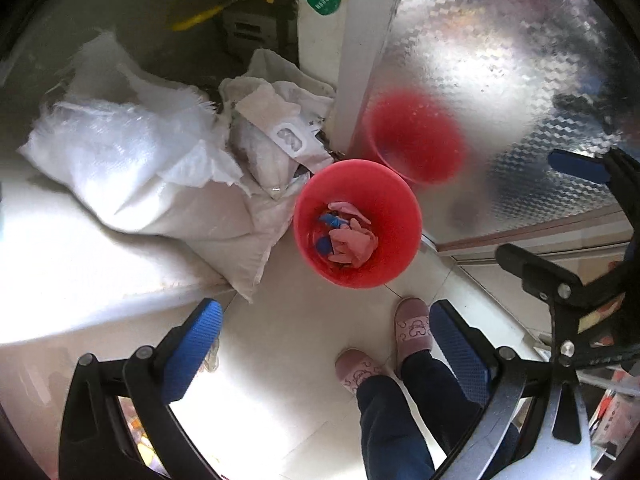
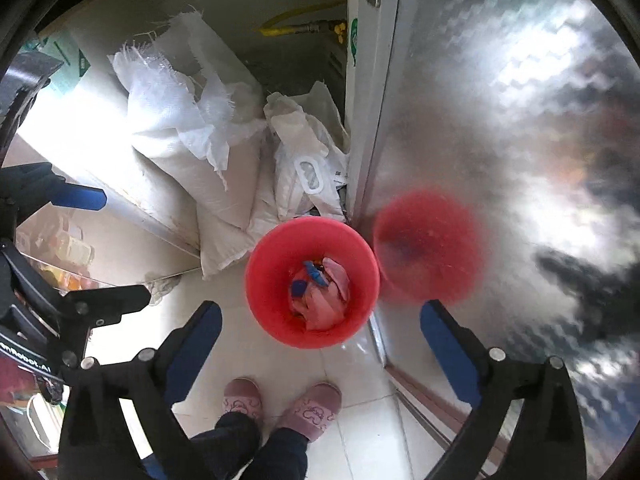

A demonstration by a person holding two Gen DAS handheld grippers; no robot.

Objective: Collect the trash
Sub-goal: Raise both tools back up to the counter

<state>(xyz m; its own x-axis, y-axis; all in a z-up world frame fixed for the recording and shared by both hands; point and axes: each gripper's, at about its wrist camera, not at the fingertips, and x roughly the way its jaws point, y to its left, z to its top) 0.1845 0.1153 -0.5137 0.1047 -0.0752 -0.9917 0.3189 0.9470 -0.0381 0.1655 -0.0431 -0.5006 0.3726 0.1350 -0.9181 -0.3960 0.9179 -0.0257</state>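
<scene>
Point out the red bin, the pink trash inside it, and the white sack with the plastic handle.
red bin (image 2: 264, 304): right wrist view, inner left wall.
pink trash (image 2: 324, 312): right wrist view, middle of the crumpled heap.
white sack (image 1: 264, 160): left wrist view, its front below the handle.

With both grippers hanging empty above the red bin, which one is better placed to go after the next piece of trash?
Roughly even, slightly the left. The left gripper and right gripper are both open and empty over the red bin. The left sits nearer the white sacks and counter side; no loose trash is visible outside the bin.
</scene>
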